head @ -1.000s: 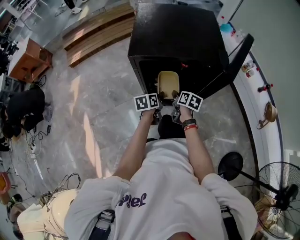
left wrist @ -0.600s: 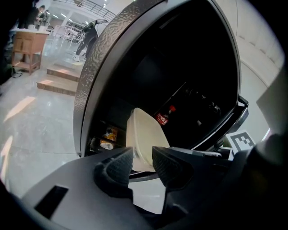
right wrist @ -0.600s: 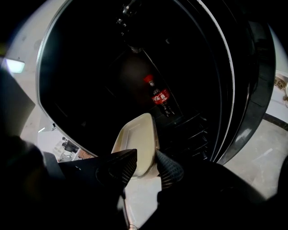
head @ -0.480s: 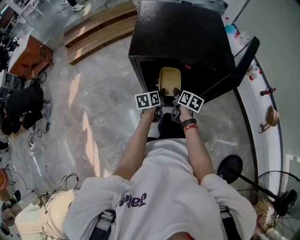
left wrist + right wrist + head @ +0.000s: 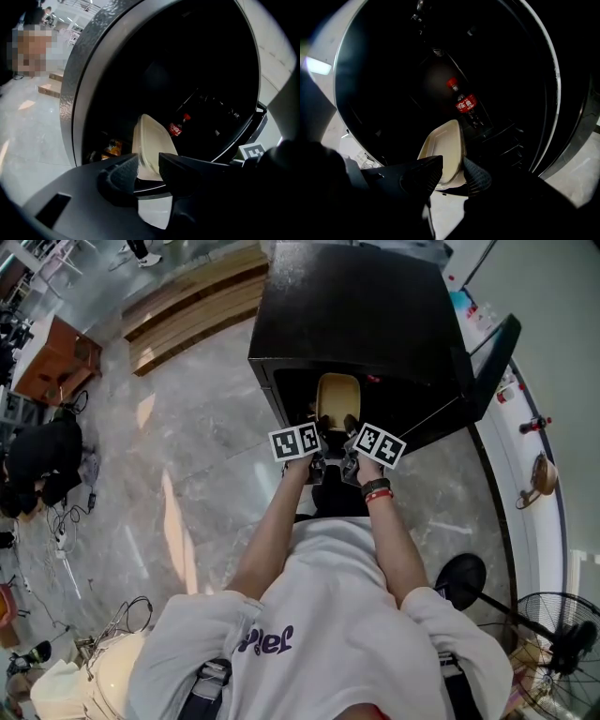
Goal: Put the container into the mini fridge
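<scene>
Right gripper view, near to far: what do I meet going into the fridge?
right claw, closed on the rim of the container → container → cola bottle, red-capped, deeper inside the mini fridge.

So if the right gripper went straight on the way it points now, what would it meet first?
Probably nothing soon: the right gripper, shut on the container, points into the open mini fridge, whose dark inside looks free ahead. The cola bottle shows farther in, but depth is unclear.
</scene>
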A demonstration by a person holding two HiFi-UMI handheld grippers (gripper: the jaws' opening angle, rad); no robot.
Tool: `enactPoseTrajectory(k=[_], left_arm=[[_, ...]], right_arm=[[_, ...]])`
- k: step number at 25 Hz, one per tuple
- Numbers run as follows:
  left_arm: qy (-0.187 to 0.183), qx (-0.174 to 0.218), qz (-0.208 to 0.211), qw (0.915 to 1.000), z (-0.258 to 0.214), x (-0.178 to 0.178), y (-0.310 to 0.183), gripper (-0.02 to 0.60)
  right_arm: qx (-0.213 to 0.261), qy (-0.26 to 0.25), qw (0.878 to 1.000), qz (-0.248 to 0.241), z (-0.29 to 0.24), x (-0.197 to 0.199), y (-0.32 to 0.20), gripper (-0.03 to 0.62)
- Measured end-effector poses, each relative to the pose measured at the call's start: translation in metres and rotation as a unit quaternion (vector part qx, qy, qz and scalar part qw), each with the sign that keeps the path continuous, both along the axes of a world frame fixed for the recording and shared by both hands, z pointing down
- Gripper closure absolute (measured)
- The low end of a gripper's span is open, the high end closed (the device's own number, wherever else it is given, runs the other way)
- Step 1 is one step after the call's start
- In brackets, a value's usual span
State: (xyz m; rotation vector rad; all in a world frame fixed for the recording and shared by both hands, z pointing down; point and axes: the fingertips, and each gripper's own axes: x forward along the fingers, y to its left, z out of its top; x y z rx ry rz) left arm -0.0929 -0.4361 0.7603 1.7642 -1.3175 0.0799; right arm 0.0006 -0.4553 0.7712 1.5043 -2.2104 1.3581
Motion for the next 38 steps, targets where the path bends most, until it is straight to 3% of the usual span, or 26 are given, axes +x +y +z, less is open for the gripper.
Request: enactPoseTrajectory(k=[11, 24, 38], left_arm=[[0.001, 0.034, -0.024, 0.9991, -0.005, -0.007, -0.036, 0.445], [-0.028, 0.092, -0.027, 0.9951, 0.005, -0.003, -0.058, 0.442], [-0.039, 0.097, -0.032, 0.9940, 0.022, -0.006, -0.083, 0.433]], right_arm=[[0.040, -0.029, 0.999, 0.013, -0.006, -0.005, -0.035, 0.456], [0.094, -0.037, 0.995, 0.015, 0.001, -0.005, -0.061, 0.457], [0.103, -0.025, 0.994, 0.011, 0.016, -0.008, -0.085, 0.456]])
